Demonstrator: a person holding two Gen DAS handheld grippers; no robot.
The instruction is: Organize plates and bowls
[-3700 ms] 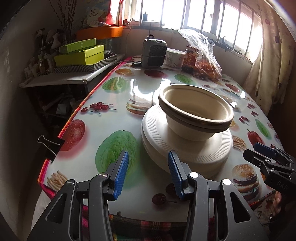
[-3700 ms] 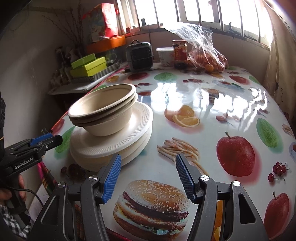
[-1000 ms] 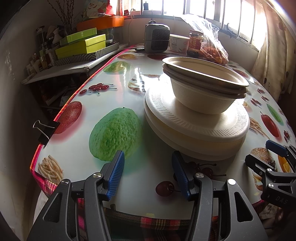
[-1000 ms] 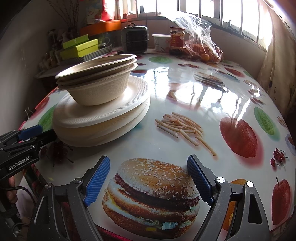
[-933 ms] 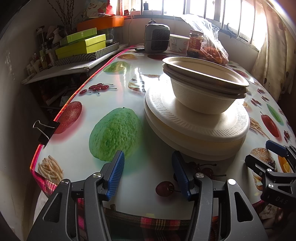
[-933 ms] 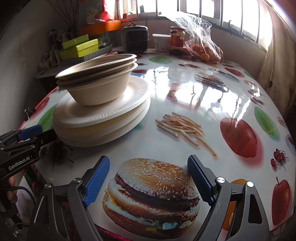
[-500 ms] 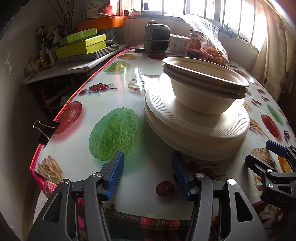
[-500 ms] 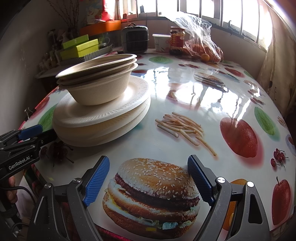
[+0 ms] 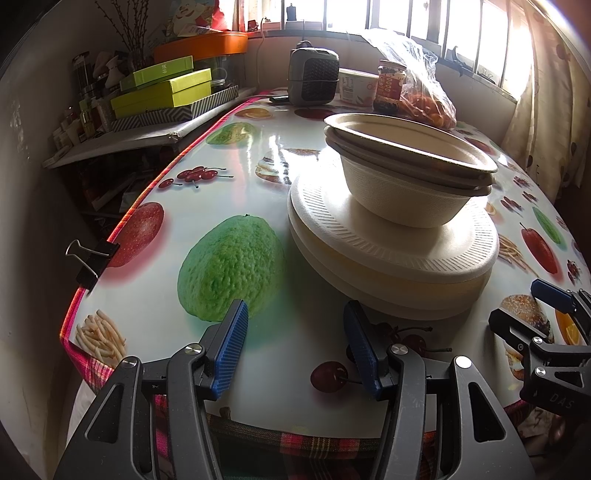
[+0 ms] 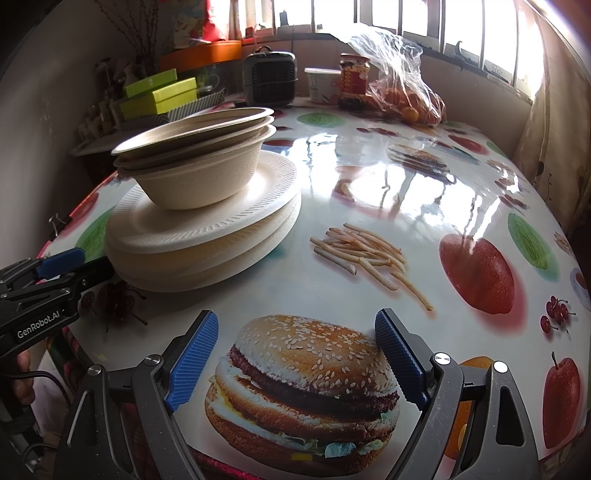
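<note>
Hovering empty over the table [image 10: 424,206]: left gripper [image 9: 293,341] half-open; right gripper [image 10: 295,362] wide; bowls [image 9: 406,177] stacked on plates [image 9: 388,258]

barred window [image 9: 424,18] bright | curtain [image 9: 546,110] right | side shelf [image 9: 122,136] left | table [image 10: 406,206] glare

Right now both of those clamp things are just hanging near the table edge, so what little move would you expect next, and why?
Probably the left gripper eases forward toward the stack of bowls. Both grippers are open and empty, the right gripper over a bare stretch of table. The bowls sit nested on the stacked plates, so separating them likely starts with lifting the bowls.
</note>
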